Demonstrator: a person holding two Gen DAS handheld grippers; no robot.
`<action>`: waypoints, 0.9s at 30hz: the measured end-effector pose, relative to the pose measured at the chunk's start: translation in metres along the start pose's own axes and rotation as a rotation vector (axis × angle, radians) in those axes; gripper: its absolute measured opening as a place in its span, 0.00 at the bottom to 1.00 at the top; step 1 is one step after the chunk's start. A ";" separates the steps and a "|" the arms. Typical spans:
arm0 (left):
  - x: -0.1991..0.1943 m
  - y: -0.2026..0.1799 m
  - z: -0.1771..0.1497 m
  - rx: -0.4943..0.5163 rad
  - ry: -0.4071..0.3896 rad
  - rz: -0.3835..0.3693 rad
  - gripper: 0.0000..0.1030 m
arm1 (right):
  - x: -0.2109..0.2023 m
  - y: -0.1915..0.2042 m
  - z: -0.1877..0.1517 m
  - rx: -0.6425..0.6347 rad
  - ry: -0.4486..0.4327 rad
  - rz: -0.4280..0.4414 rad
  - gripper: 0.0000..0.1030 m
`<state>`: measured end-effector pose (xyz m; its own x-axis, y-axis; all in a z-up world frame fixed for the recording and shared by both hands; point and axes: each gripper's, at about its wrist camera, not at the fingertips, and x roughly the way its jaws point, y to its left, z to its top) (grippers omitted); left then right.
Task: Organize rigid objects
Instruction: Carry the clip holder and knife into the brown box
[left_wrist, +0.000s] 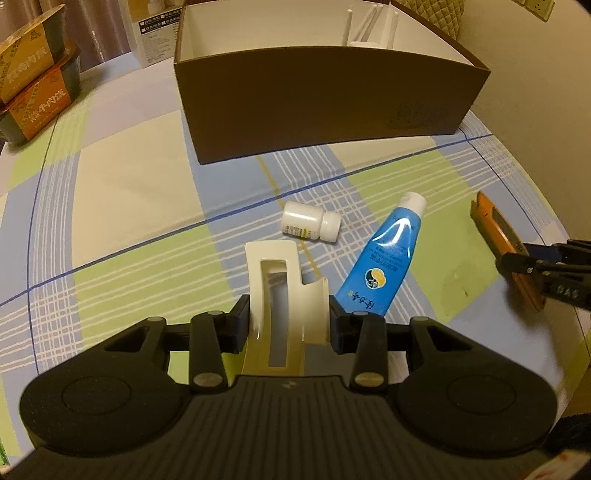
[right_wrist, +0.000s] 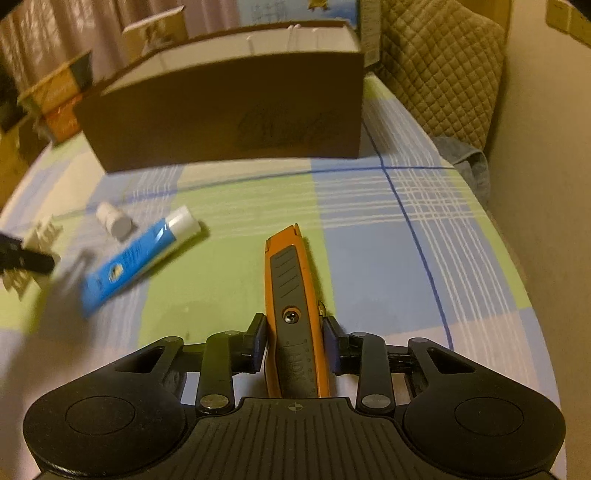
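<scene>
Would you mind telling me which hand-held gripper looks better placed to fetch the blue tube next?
Neither is free now. The left hand-held gripper holds a cream plastic clip beside the blue tube; the right grips the orange utility knife, farther off. Probably left, after unloading.

Glossy plastic tube, smooth cream plastic clip, matt brown cardboard box, checked cloth.

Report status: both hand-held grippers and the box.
Left hand-held gripper shut on cream clip. Right hand-held gripper shut on orange utility knife. Brown box open ahead, path clear.
</scene>
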<state>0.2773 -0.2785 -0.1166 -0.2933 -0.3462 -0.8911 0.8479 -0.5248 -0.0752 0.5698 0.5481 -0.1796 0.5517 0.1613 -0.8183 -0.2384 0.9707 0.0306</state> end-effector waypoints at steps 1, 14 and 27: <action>-0.001 0.001 0.001 -0.004 -0.002 0.000 0.35 | -0.003 -0.002 0.003 0.023 -0.002 0.014 0.28; -0.028 0.002 0.057 0.023 -0.133 -0.014 0.35 | -0.039 0.008 0.094 0.039 -0.130 0.205 0.28; -0.024 0.016 0.174 0.060 -0.225 -0.009 0.35 | 0.011 -0.011 0.224 0.243 -0.081 0.118 0.28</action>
<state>0.2217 -0.4137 -0.0183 -0.3972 -0.5023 -0.7681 0.8189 -0.5717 -0.0497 0.7579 0.5792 -0.0605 0.5961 0.2796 -0.7527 -0.1109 0.9571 0.2677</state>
